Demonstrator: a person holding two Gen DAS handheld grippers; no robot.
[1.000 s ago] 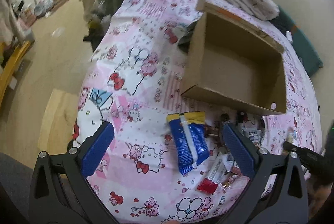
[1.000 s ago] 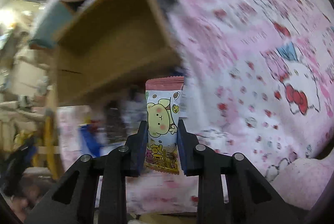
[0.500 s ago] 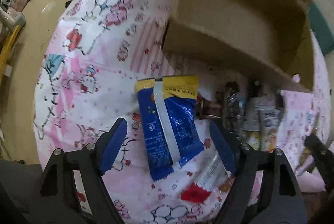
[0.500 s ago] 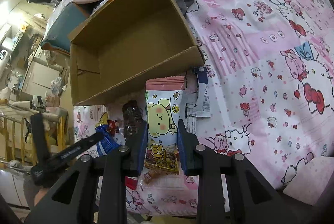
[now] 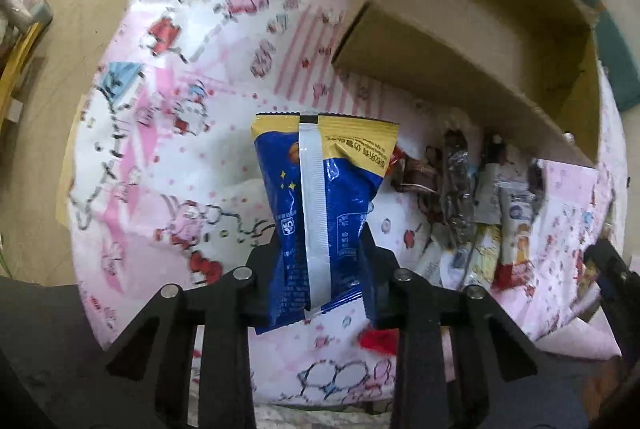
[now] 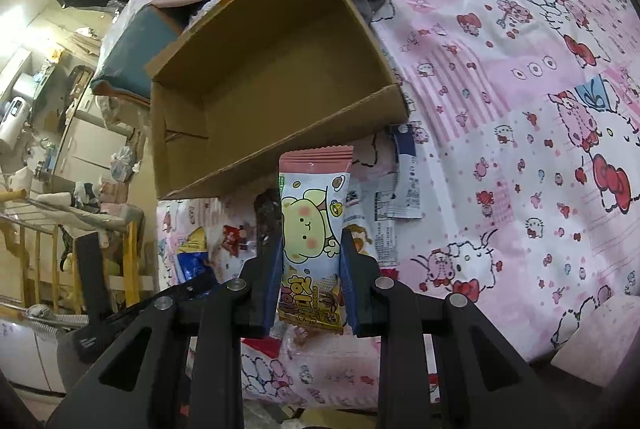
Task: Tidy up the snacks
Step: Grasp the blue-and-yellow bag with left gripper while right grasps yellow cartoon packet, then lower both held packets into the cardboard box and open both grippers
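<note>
Left wrist view: left gripper (image 5: 322,261) closing on blue packet (image 5: 320,213). Right gripper (image 6: 310,269) clamps bear packet (image 6: 310,229). Cardboard box (image 6: 224,173) empty; loose snacks (image 5: 480,197) remain outside it

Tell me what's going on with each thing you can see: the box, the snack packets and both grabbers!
cardboard box: open on top, nothing inside.
blue packet: sealed, between the left gripper's fingers.
left gripper: jaws closing, pressing on the blue packet.
bear packet: sealed, clamped upright.
right gripper: shut on the bear packet.
loose snacks: lying on the pink bedspread beside the box.
</note>
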